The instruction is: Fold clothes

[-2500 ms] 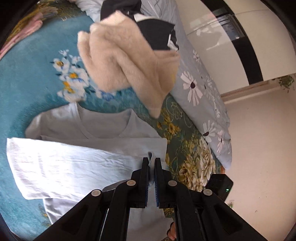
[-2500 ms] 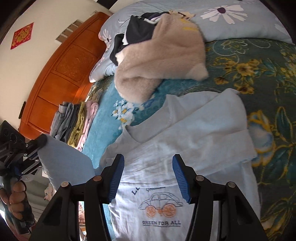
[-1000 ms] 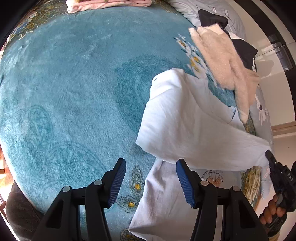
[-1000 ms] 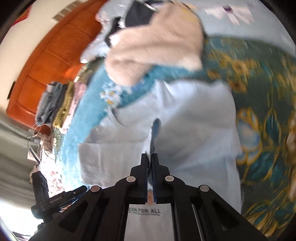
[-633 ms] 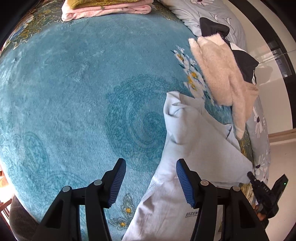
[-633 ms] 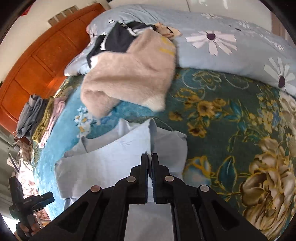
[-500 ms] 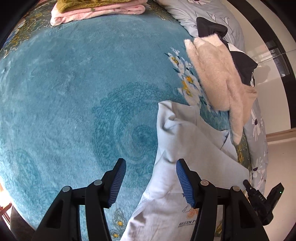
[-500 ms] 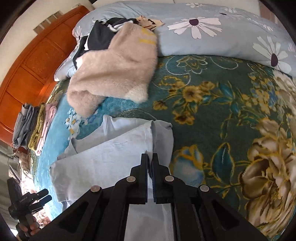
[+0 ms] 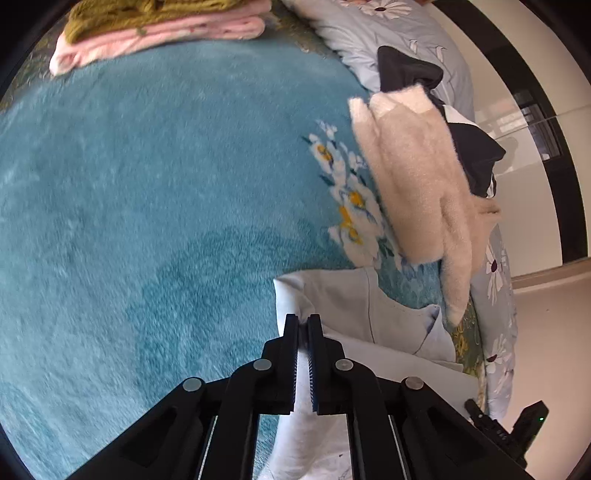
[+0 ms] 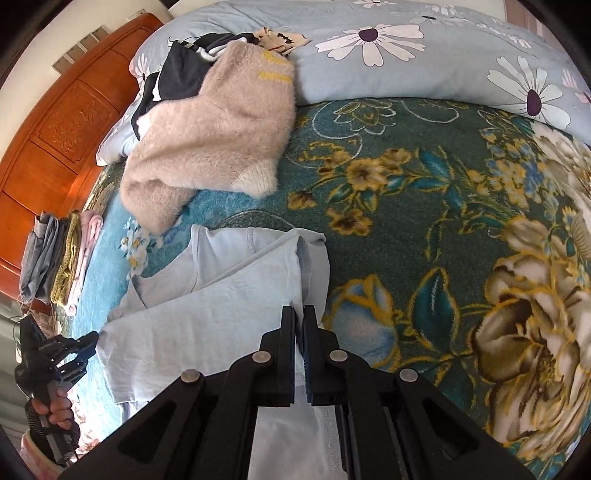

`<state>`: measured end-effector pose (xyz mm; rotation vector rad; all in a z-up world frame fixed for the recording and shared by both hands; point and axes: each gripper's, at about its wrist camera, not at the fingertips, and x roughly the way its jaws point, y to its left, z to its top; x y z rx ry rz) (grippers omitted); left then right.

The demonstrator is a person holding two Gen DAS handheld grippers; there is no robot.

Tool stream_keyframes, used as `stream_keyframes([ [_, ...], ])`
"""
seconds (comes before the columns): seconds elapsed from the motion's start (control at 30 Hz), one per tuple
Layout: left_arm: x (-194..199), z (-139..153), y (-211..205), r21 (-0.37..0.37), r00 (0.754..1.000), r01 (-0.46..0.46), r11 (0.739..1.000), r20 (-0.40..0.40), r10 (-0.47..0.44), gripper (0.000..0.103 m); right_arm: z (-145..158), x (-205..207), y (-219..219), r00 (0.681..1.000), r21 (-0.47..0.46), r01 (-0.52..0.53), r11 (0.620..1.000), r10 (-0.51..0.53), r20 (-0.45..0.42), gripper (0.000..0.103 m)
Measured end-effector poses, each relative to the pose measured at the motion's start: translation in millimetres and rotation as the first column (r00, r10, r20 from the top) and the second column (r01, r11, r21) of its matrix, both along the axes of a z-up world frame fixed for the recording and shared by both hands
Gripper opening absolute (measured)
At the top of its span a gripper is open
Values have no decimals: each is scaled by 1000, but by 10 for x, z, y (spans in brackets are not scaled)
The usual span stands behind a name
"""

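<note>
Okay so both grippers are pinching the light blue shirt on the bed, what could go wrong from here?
Three risks, none certain:
1. The left gripper pinches the shirt right at its edge, so the cloth may slip out when pulled.
2. The right gripper grips near where a folded layer ends; lifting could undo that fold.
3. The fluffy beige sweater lies close beyond the collar, so a fold that way might catch it.

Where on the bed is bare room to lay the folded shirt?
Free: the plush teal blanket between the pale blue T-shirt and the pink-and-olive folded stack. Crowded: under the fluffy beige sweater by the daisy-print pillow.
</note>
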<state>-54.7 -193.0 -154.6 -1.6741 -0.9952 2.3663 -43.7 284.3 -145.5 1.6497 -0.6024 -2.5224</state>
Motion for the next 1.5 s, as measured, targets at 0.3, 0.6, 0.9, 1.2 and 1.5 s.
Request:
stream_keyframes([
  [0.3, -89, -146, -12, -50, 997, 50, 997, 65, -47, 9, -147, -112, 0, 999, 14, 6, 1000, -7, 46, 3],
  [0.6, 678, -57, -45, 1, 994, 50, 999, 100, -50, 36, -116, -45, 62, 998, -4, 21, 1000, -21, 54, 16],
  [0.9, 1663, -243, 157, 98, 963, 23, 995, 266, -48, 36, -14, 576, 265, 994, -81, -2, 997, 11, 112, 32],
  [1.2, 2007, -139, 513, 68, 947, 96, 993, 299, -113, 44, -102, 1529, 563, 978, -206, 26, 978, 17, 208, 40],
  [1.5, 2238, -333, 676, 115, 886, 157, 981, 422, -191, 54, -153, 2071, 572, 969, -251, -11, 968, 72, 235, 40],
])
